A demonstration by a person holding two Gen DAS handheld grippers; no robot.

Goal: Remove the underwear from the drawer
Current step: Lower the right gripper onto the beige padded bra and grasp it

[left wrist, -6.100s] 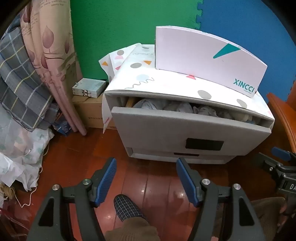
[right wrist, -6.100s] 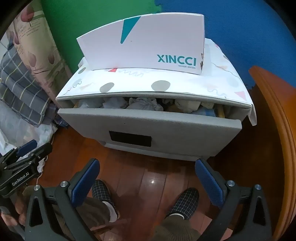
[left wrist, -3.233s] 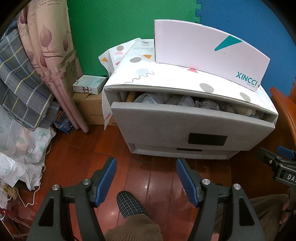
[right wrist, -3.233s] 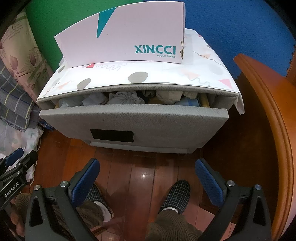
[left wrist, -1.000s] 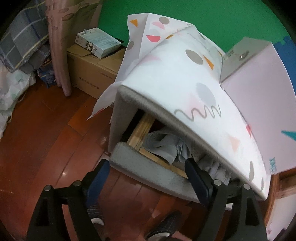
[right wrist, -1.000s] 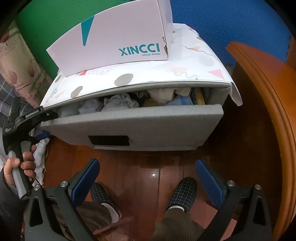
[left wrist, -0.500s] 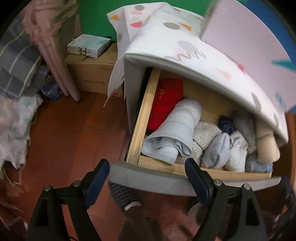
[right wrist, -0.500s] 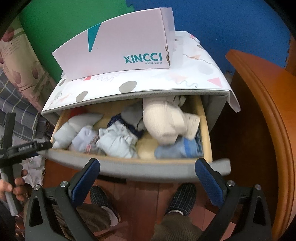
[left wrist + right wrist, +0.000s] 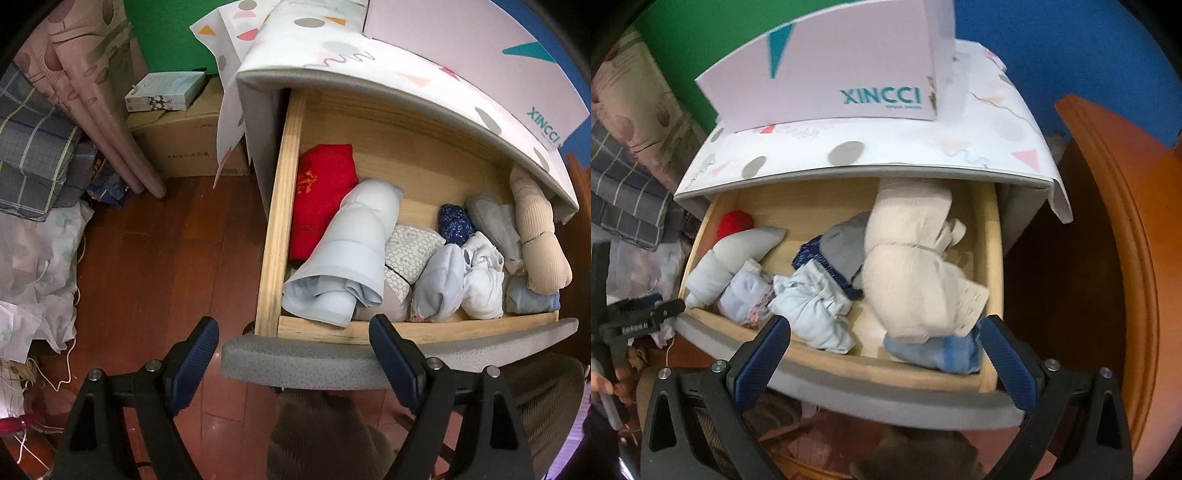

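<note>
Underwear (image 9: 343,258) rolled inside pulled-out drawer (image 9: 280,206), left claw (image 9: 295,354) and right claw (image 9: 882,347) both spread apart, empty, above drawer front.

White XINCCI shoebox (image 9: 827,70) on patterned cabinet top, cardboard box (image 9: 188,144) beside, plaid bedding (image 9: 33,140), perhaps curtains (image 9: 85,85).
</note>
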